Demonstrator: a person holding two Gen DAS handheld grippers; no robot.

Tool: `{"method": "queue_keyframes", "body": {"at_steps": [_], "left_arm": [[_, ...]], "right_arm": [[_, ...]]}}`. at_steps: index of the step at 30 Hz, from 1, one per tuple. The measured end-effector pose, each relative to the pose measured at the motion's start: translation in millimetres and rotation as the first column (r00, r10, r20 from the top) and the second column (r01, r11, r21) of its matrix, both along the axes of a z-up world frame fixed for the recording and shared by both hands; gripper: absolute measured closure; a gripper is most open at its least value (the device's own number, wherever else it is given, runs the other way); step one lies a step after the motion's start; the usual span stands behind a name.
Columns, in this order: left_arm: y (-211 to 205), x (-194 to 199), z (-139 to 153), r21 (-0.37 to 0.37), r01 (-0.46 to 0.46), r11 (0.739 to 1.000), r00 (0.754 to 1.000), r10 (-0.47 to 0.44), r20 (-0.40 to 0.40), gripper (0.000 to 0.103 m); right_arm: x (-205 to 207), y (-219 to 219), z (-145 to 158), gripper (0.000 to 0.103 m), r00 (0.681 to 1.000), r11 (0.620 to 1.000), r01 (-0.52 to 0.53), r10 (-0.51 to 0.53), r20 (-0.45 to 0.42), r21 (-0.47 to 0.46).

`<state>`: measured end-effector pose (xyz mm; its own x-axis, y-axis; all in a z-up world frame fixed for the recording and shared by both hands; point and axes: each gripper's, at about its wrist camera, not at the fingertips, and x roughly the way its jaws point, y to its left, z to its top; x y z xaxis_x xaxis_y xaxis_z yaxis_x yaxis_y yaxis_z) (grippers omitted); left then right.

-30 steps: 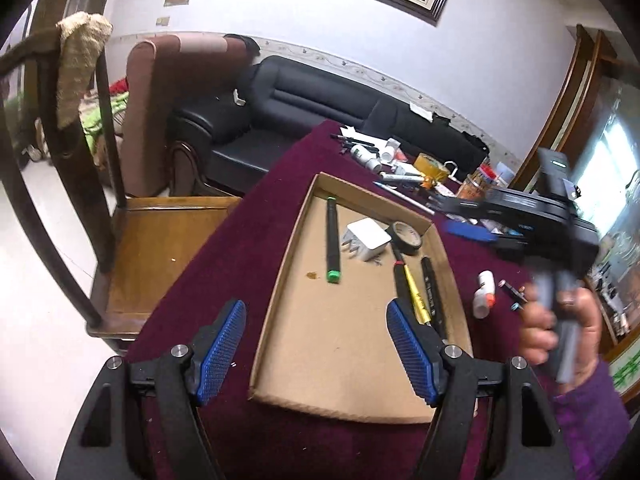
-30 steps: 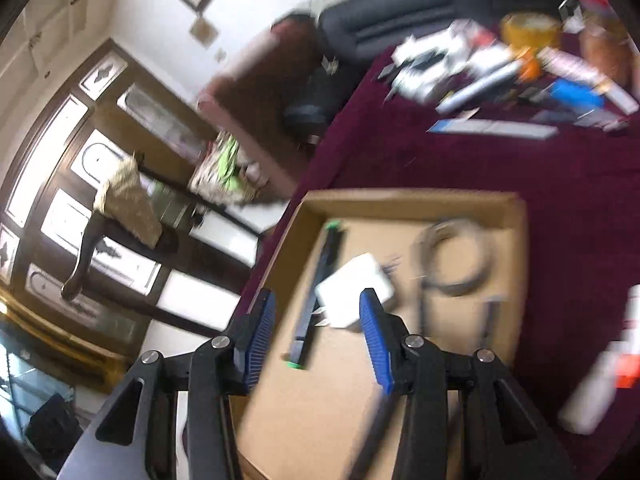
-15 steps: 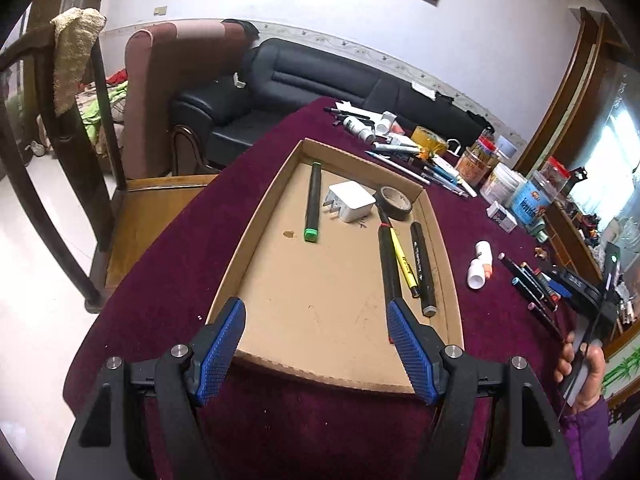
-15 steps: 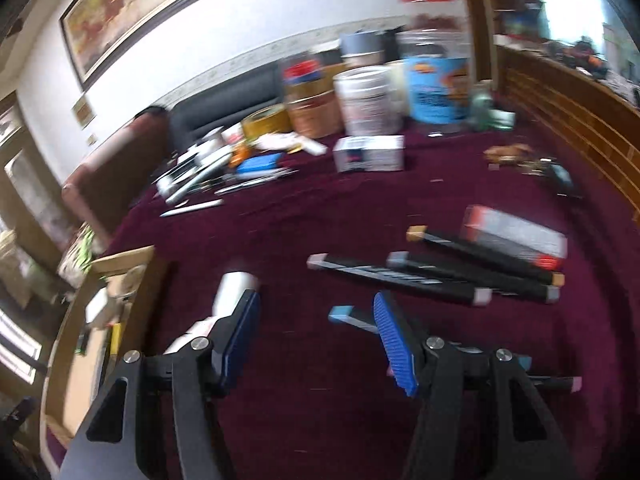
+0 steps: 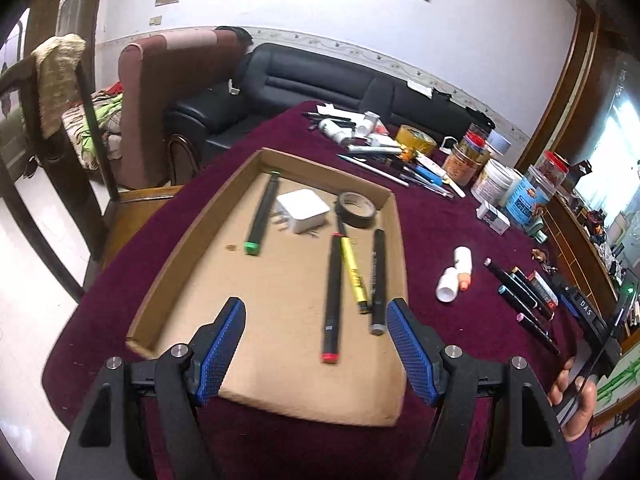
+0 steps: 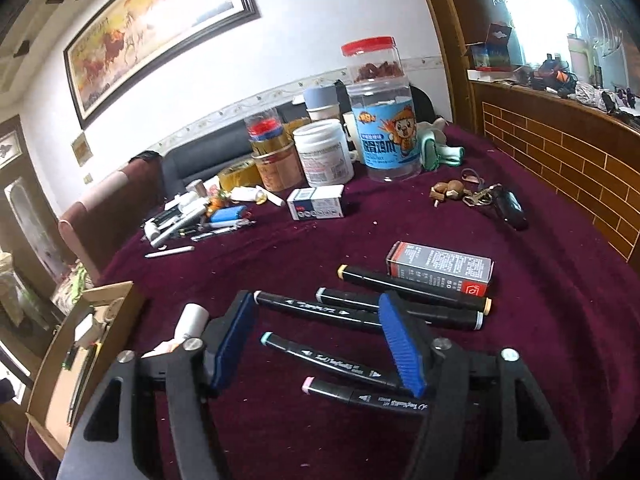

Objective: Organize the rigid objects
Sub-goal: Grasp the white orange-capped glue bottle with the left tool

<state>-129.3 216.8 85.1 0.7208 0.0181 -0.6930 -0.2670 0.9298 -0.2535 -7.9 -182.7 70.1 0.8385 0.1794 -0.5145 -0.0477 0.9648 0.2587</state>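
**Both grippers empty over tray and markers**

The left gripper [image 5: 314, 350] hangs at the lower middle of its frame with its blue pads wide apart and nothing between them, over the near edge of the cardboard tray [image 5: 192, 240]. In the tray lie a green-tipped marker [image 5: 262, 214], a white charger [image 5: 302, 210], a tape roll [image 5: 356, 209] and three pens [image 5: 354, 276]. The right gripper [image 6: 320, 338], pads likewise spread and empty, sits low in its frame over black markers [image 6: 320, 312] lying loose on the maroon tablecloth [image 6: 540, 288], beside a red-ended box [image 6: 440, 268].
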Motion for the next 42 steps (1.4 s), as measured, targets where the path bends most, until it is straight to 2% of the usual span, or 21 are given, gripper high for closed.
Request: {"method": "queue_keyframes", "body": {"at_steps": [5,8,12,15,17,21,25,27,28,29,31,33,38,41,42], "left_arm": [[-32.1,20.7,-1.2,0.03,0.072,0.997,0.997,-0.071,-0.027,0.026],[-58.8,36.4,-1.9,0.058,0.146,0.988,0.989,-0.143,-0.043,0.026],[-88.4,61.3,-1.1,0.041,0.228,0.973,0.973,-0.226,-0.054,0.027],[-116.1,86.9,5.0,0.053,0.305,0.951,0.952,-0.302,-0.058,0.027],[-135.6,105.5,6.8,0.057,0.349,0.935,0.936,-0.346,-0.068,0.027],[-178.7,151.8,-3.3,0.06,0.425,0.903,0.904,-0.42,-0.087,0.027],[-205.5,200.4,-23.1,0.042,0.467,0.883,0.879,-0.458,-0.134,0.027],[-208.7,219.3,-26.7,0.089,0.467,0.88,0.877,-0.449,-0.17,0.027],[-203.2,223.9,-26.1,0.13,0.431,0.893,0.896,-0.405,-0.183,0.027],[-197.2,224.0,-25.3,0.132,0.409,0.903,0.905,-0.384,-0.181,0.027],[-179.1,220.3,-28.9,0.074,0.394,0.916,0.908,-0.376,-0.187,0.026],[-163.6,209.2,-40.3,0.056,0.386,0.921,0.902,-0.364,-0.233,0.026],[-154.5,186.2,-63.9,0.116,0.424,0.898,0.884,-0.383,-0.267,0.026],[-151.3,183.1,-72.6,0.086,0.446,0.891,0.874,-0.413,-0.257,0.026],[-152.2,182.9,-74.8,0.085,0.458,0.885,0.868,-0.425,-0.258,0.031]], "right_arm": [[-0.1,-0.1,0.0,0.035,1.0,0.999,-0.015,0.015,-0.01,0.032],[1.8,-2.4,-1.3,0.035,1.0,0.999,-0.012,0.013,-0.026,0.053],[1.4,-14.4,0.3,0.035,0.999,0.996,0.022,-0.02,-0.026,0.082],[-0.1,-35.8,4.8,0.035,0.996,0.99,0.089,-0.088,-0.011,0.114],[-1.9,-56.8,6.0,0.03,0.989,0.976,0.15,-0.151,-0.003,0.159],[1.0,-83.8,-2.2,0.028,0.976,0.945,0.216,-0.212,-0.042,0.244],[10.0,-76.2,-5.1,0.028,0.979,0.959,0.203,-0.194,-0.062,0.199],[11.6,-68.4,-5.6,0.028,0.982,0.969,0.186,-0.178,-0.06,0.165],[13.5,-64.9,-5.9,0.028,0.983,0.973,0.181,-0.174,-0.06,0.143],[15.8,-60.8,-6.4,0.028,0.983,0.977,0.18,-0.173,-0.063,0.116],[19.3,-57.1,-8.8,0.028,0.984,0.98,0.171,-0.165,-0.073,0.098],[22.9,-55.1,-10.3,0.028,0.985,0.983,0.157,-0.149,-0.086,0.096],[26.3,-46.6,-13.3,0.028,0.987,0.988,0.133,-0.125,-0.103,0.076],[26.3,-43.8,-14.3,0.028,0.987,0.99,0.131,-0.124,-0.106,0.056],[26.5,-43.8,-15.0,0.028,0.986,0.99,0.133,-0.126,-0.107,0.053]]}}
